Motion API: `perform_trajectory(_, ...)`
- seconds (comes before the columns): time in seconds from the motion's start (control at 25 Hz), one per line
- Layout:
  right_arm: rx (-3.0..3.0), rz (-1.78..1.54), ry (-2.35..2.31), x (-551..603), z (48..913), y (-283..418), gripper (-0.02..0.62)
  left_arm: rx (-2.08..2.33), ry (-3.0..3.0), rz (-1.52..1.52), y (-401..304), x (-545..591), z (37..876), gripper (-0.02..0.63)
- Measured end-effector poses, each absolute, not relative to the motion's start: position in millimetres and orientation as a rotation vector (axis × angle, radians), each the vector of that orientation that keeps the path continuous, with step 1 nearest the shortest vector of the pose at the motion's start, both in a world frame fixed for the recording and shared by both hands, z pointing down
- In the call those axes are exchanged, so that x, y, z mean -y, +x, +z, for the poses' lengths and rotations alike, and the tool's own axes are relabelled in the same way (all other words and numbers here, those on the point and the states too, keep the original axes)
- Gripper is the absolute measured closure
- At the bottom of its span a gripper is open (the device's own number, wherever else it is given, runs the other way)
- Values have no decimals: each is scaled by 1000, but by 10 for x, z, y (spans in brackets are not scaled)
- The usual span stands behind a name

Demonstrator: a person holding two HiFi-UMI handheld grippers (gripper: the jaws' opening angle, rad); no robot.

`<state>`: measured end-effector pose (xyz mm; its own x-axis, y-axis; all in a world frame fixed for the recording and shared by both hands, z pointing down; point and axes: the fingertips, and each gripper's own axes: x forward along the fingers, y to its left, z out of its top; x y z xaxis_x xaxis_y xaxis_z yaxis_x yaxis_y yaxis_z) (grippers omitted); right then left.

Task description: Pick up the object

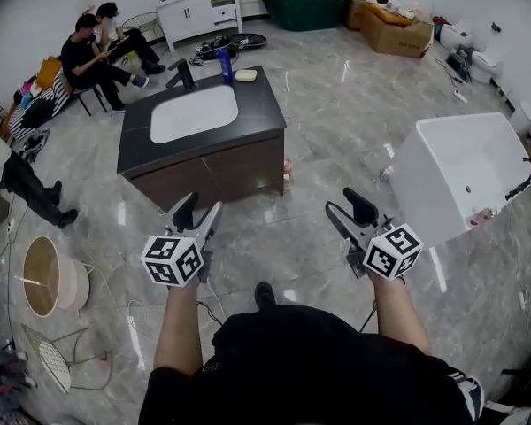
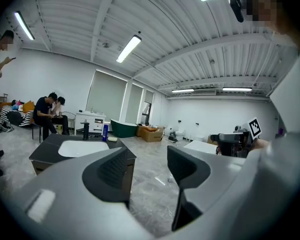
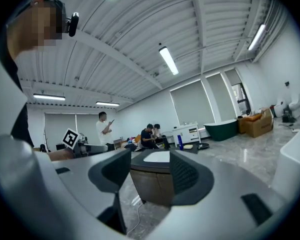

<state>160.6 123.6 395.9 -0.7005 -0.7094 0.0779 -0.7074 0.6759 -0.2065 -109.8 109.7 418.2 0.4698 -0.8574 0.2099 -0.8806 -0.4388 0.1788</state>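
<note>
Grey marble floor (image 1: 336,122), glossy, runs the whole room; white bathtub (image 1: 451,180) stands at the right, near the right gripper but apart from it; dark vanity (image 1: 261,104) sits mid-floor ahead of the person, white basin (image 1: 195,113) sunk in its top; dark green tub (image 1: 301,7), white cabinet (image 1: 199,11) and cardboard boxes (image 1: 396,29) line the far wall; two seated people (image 1: 93,51) at the far left, a standing person (image 1: 18,175) at the left edge

On the far end of the vanity top: black faucet (image 1: 184,76), blue bottle (image 1: 226,65) upright just beside it, pale block (image 1: 246,75) lying next to the bottle; which of these is the object to be picked up, I cannot tell; all rest on the vanity top, untouched

Left gripper (image 1: 199,212) held out over bare floor, short of the vanity's near face; its own view shows the left gripper's (image 2: 147,166) jaws spread with only floor in the gap

Right gripper (image 1: 345,206) level with it, well apart to the right; in its own view the right gripper's (image 3: 145,171) jaws stand parted, nothing between them, the vanity in sight beyond
</note>
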Motion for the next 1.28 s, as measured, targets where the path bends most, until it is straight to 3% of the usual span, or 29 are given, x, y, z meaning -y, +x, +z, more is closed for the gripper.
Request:
perform_trajectory(0.56, -2958, -316, -1163, -341, 3823, 459, 355, 1497, 2451, 100, -2037, -323, 4263, 374)
perform_trajectory(1.28, -2940, -435, -1124, 797, 4105, 398, 357, 1490, 2453, 175, -2076, 722, 4340, 411)
